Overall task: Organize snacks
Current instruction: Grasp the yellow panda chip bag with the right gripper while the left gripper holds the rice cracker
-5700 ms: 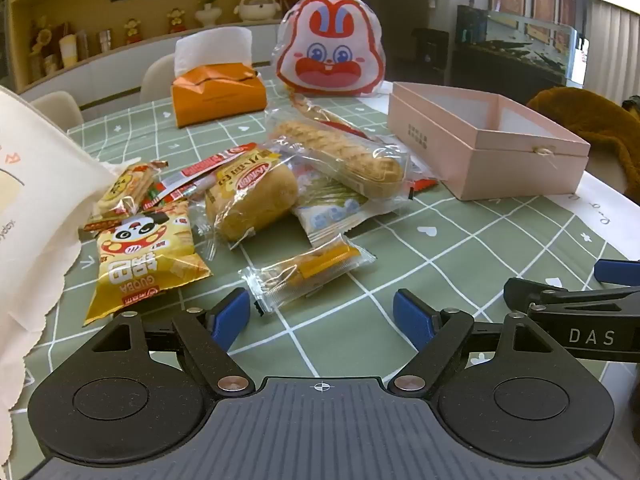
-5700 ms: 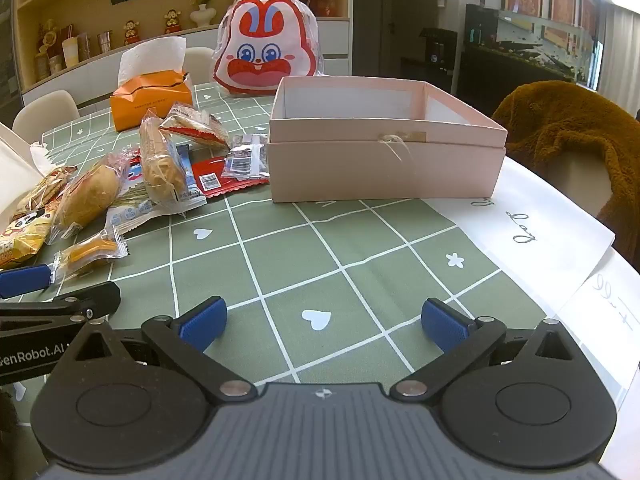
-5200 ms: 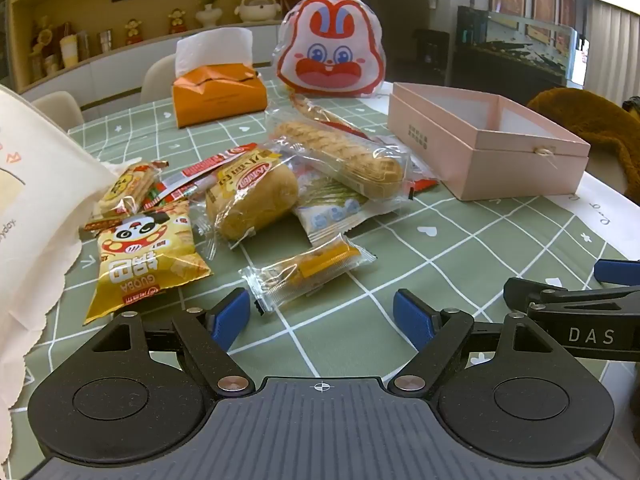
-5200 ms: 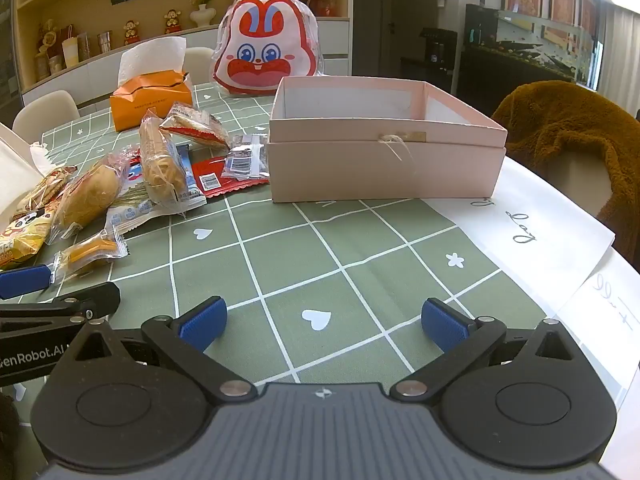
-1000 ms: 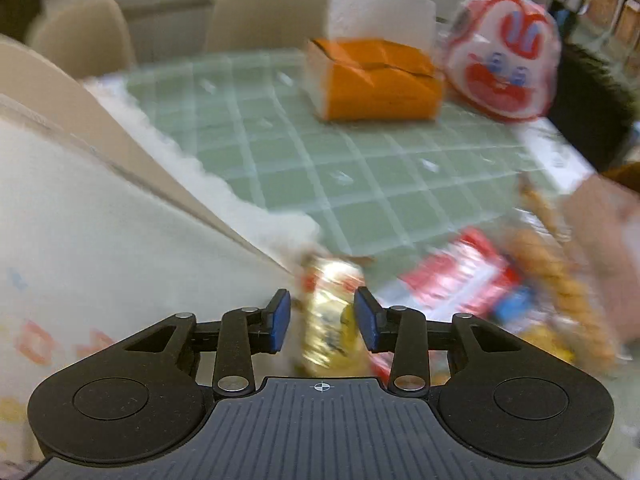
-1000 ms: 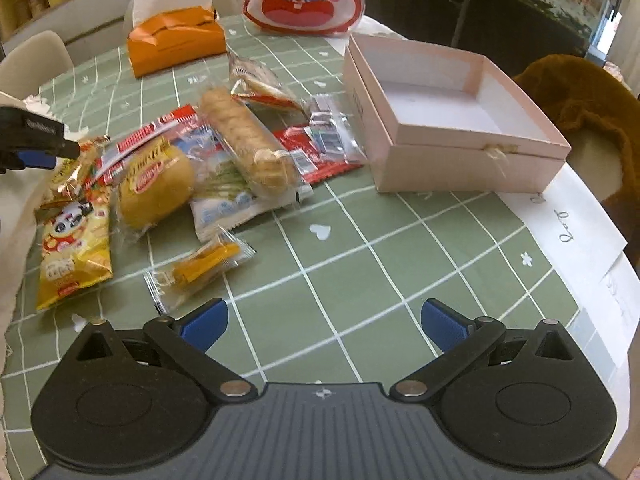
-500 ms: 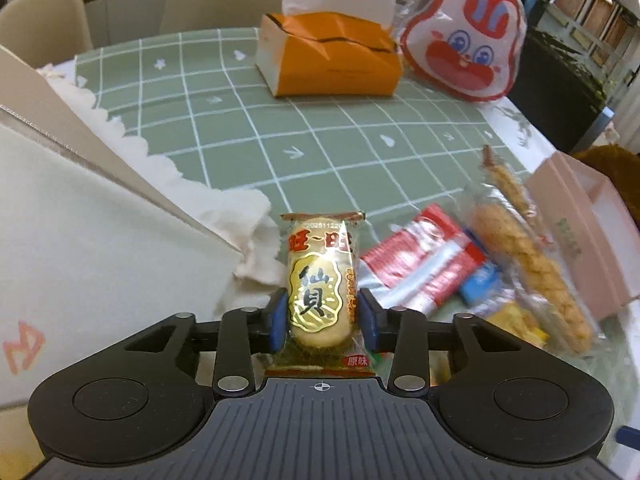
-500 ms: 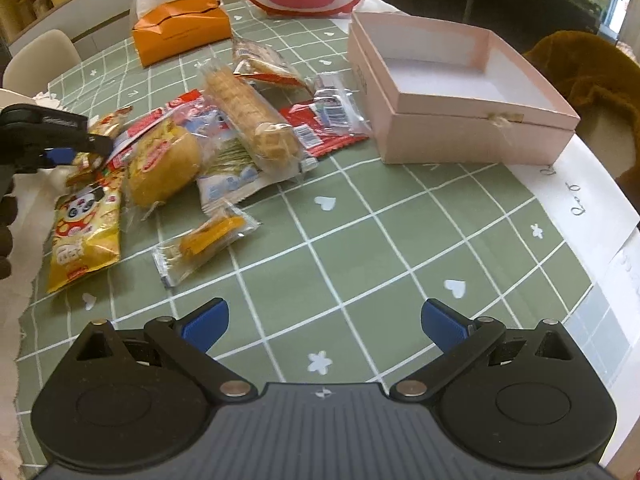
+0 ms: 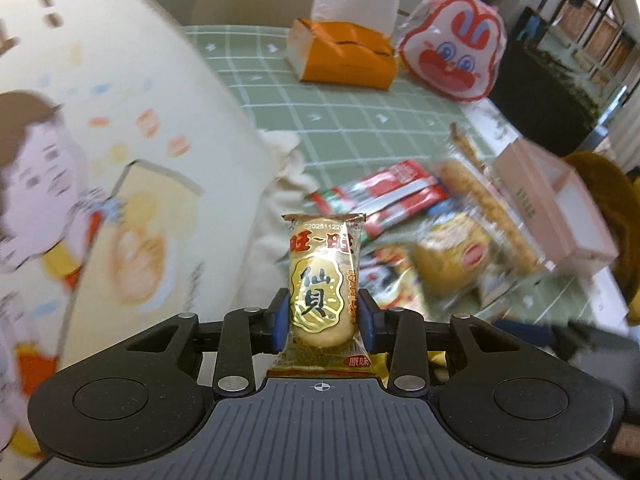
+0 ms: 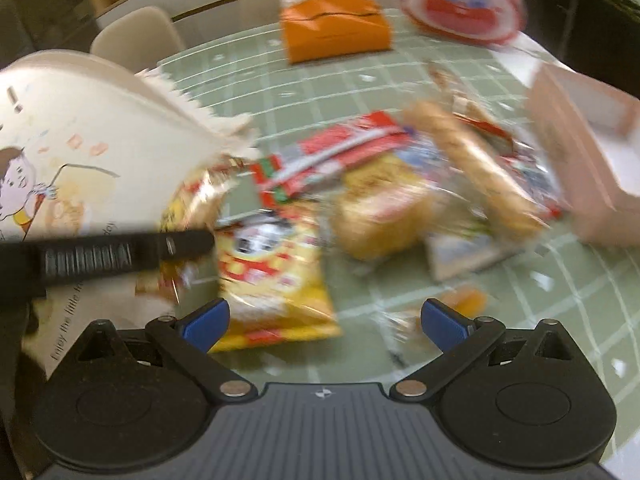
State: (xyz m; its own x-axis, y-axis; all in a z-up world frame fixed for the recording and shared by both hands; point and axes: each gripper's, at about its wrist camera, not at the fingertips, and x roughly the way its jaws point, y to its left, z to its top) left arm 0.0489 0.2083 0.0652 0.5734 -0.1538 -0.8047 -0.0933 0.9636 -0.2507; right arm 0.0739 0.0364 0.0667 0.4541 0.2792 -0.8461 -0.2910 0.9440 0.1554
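Gold rice cracker packet [image 9: 322, 288] upright, off the table (clear wrapper), other snacks [image 10: 360, 208] piled on green cloth.

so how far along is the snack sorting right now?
Early. Done: nothing visibly stowed; the pink box shows no snacks in the part visible. In hand: the left hand-held gripper is shut on a gold rice cracker packet, beside the cream illustrated bag. The right hand-held gripper is open and empty. Left: the yellow panda snack bag, round bread, long biscuit pack and red packets lie on the table.
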